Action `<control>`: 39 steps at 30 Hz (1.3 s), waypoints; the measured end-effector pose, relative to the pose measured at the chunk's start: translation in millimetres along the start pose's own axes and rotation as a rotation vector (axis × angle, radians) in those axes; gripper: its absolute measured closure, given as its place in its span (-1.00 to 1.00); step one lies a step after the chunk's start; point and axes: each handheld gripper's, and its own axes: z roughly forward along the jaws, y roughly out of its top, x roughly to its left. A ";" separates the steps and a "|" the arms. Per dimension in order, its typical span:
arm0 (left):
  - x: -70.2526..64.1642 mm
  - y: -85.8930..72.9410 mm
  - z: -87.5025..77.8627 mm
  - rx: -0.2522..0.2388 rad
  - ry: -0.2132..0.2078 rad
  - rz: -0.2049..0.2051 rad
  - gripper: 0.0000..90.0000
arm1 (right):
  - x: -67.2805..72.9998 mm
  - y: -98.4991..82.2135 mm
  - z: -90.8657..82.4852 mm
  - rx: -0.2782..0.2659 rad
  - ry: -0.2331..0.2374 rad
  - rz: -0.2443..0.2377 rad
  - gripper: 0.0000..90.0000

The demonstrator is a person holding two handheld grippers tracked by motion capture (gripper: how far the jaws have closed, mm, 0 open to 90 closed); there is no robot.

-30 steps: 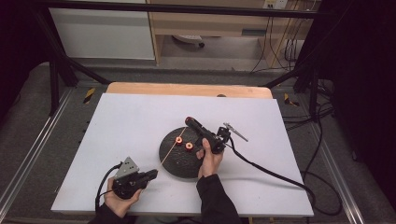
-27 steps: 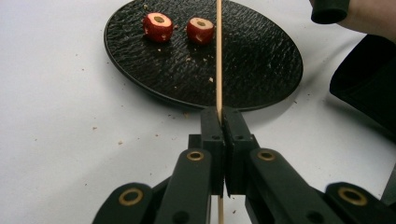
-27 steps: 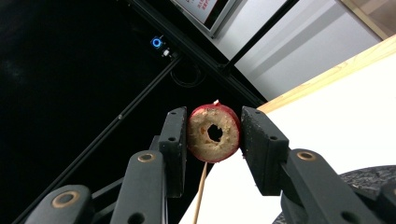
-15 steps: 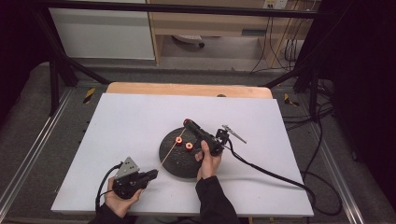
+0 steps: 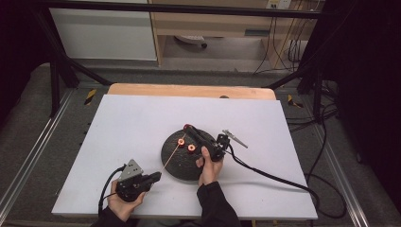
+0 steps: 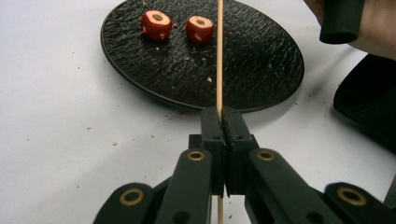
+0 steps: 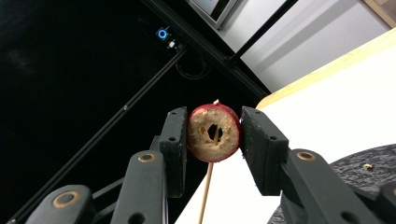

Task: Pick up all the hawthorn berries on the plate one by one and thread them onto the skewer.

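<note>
I see a thin wooden skewer (image 6: 219, 56) running straight from my side out over the black textured plate (image 6: 261, 70), its near end pinched, its far tip poking through a cored red fruit slice (image 7: 214, 132) held up on edge, pale flesh and centre hole facing me, red skin round the rim. Two more cored red fruit pieces (image 6: 156, 24) and (image 6: 200, 29) sit holes-up side by side on the plate's far part, left of the skewer
</note>
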 end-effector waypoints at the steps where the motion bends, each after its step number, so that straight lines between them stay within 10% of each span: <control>1: -0.3 0.0 0.3 0.002 -0.001 0.001 0.97 | 0.7 -0.2 -0.3 0.001 0.001 0.002 0.40; 24: -12.6 -1.4 1.7 -0.028 0.022 -0.060 0.98 | -1.4 -4.7 0.3 -0.088 -0.011 0.015 0.41; 39: -18.6 3.2 10.9 -0.045 0.027 -0.119 0.97 | -4.2 -19.3 -1.2 -0.009 -0.006 0.019 0.41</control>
